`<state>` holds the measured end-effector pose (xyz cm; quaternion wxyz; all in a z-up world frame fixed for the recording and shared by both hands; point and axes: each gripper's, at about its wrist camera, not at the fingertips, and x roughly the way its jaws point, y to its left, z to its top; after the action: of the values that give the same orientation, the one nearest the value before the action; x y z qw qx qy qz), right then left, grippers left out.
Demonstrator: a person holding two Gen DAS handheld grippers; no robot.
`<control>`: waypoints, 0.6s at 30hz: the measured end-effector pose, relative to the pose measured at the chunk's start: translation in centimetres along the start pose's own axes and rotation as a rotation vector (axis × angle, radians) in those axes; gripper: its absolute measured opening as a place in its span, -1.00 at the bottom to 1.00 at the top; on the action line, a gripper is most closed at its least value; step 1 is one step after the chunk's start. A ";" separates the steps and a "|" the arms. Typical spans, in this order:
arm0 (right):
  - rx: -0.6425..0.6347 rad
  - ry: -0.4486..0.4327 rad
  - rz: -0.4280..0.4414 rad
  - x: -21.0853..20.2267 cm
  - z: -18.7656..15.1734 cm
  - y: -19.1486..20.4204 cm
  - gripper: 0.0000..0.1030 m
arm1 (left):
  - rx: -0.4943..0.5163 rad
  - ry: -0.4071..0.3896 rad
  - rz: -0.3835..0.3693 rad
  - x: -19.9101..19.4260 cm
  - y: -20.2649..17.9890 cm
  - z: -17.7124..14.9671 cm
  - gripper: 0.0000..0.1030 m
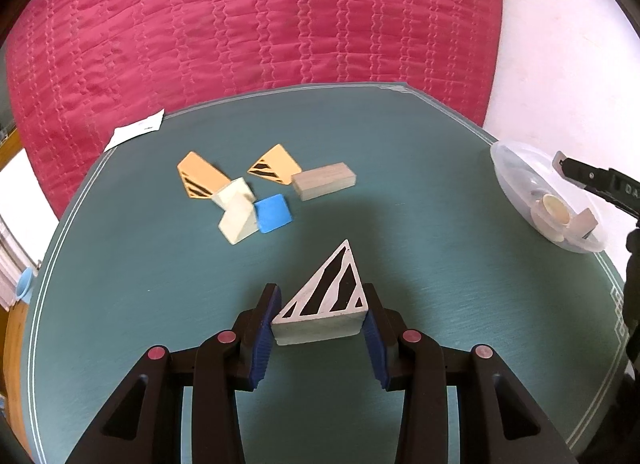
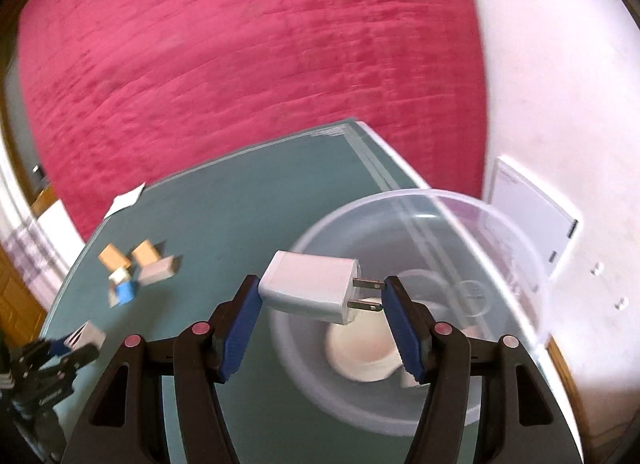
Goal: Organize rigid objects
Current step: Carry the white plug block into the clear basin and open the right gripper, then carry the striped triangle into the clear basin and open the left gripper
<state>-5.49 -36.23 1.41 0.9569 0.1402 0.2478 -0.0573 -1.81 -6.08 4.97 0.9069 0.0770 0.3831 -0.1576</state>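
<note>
No writing is reading clearly. The left gripper (image 1: 320, 328) is pinching a grey zebra-striped triangular block (image 1: 326, 296) on the teal table (image 1: 440, 264). The right gripper (image 2: 322, 312) is clamping a white charger (image 2: 310, 286), prongs pointing toward 3 o'clock, over the clear bowl (image 2: 516, 248).

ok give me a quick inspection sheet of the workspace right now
surface: teal table, pale border lines.
job's things: clear bowl at the right edge, round white piece inside; striped triangle block; white charger; blue block, two orange striped blocks, pale blocks, grey block grouped mid-table.
clutter: paper slip at far edge.
grippers: left tool shut on triangle block; right tool holds charger above bowl.
cables: nothing seen.
surroundings: red quilted bedspread.
</note>
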 end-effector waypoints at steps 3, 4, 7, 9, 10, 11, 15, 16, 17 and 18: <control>0.037 -0.009 -0.036 0.1 0.5 -1.9 0.22 | 0.012 0.002 -0.007 0.1 -0.6 0.1 -0.18; 0.047 -0.011 -0.046 0.2 0.6 -2.4 0.22 | 0.016 0.002 -0.010 0.1 -0.9 0.1 -0.18; 0.085 -0.018 -0.083 0.4 0.7 -4.1 0.22 | 0.028 0.002 -0.016 0.2 -1.5 0.3 -0.18; 0.113 -0.025 -0.111 0.7 0.8 -5.4 0.23 | 0.034 0.002 -0.020 0.2 -2.0 0.5 -0.18; 0.123 -0.024 -0.125 0.8 0.7 -5.8 0.24 | 0.038 0.002 -0.023 0.3 -2.2 0.6 -0.18; 0.134 -0.020 -0.133 1.0 0.7 -6.3 0.25 | 0.041 0.002 -0.027 0.3 -2.5 0.7 -0.18; 0.148 -0.015 -0.136 1.0 0.5 -7.0 0.27 | 0.056 0.003 -0.039 0.5 -3.4 1.1 -0.18; 0.149 -0.017 -0.134 0.9 0.5 -7.1 0.27 | 0.063 0.003 -0.042 0.6 -3.8 1.2 -0.18; 0.150 -0.020 -0.134 0.9 0.5 -7.1 0.27 | 0.068 0.003 -0.044 0.6 -4.1 1.4 -0.18; 0.151 -0.022 -0.132 0.8 0.5 -7.1 0.27 | 0.074 0.003 -0.048 0.7 -4.4 1.5 -0.18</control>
<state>-5.84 -43.23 -0.26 0.9403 0.1947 0.2412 -0.1405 -1.87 -10.75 5.43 0.8988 0.1016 0.3803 -0.1931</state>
